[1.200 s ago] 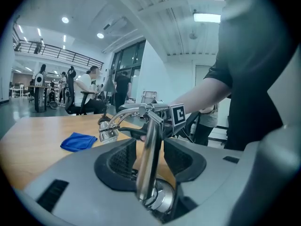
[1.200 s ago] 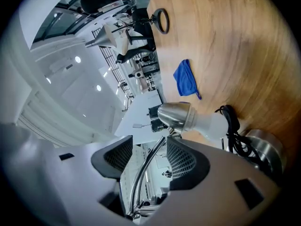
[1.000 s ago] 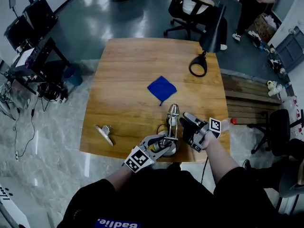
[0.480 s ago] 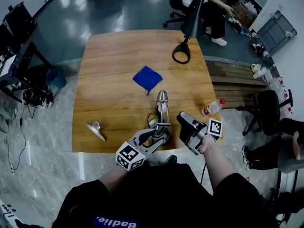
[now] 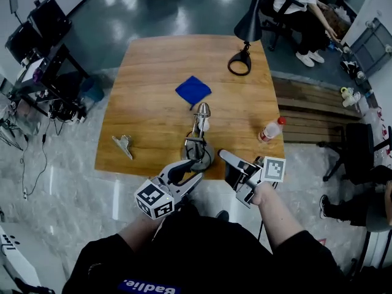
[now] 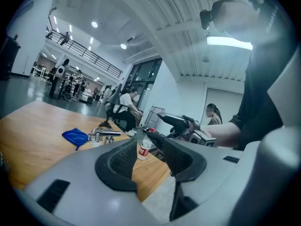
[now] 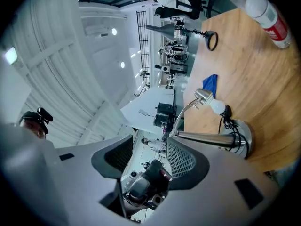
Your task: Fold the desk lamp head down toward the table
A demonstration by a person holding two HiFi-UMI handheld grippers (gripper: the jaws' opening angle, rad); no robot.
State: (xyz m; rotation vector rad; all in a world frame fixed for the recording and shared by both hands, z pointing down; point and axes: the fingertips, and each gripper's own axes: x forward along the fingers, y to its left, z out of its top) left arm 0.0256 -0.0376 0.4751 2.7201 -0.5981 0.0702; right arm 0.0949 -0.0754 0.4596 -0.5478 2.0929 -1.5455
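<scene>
A silver desk lamp (image 5: 198, 149) stands on its round base near the front edge of the wooden table (image 5: 153, 72). Its head (image 5: 202, 110) points away from me, with the white bulb (image 7: 217, 106) angled toward the tabletop. My left gripper (image 5: 187, 173) is open just off the table's front edge, below the lamp base, touching nothing. To its right, my right gripper (image 5: 231, 164) is also open and empty, off the edge. The left gripper view shows the lamp (image 6: 101, 135) beyond the open left gripper (image 6: 148, 145). The right gripper view has the lamp base (image 7: 237, 140) beside the open right gripper (image 7: 149, 149).
A blue cloth (image 5: 193, 91) lies beyond the lamp. A black desk lamp (image 5: 244, 38) stands at the far right corner. A plastic bottle (image 5: 269, 129) lies by the right edge, and a small metal clip (image 5: 124, 144) at the front left. A seated person (image 5: 303, 5) is behind the table.
Both grippers have drawn back from the silver lamp, off the table's front edge. The left gripper no longer sits at the lamp base. The lamp stays put.
</scene>
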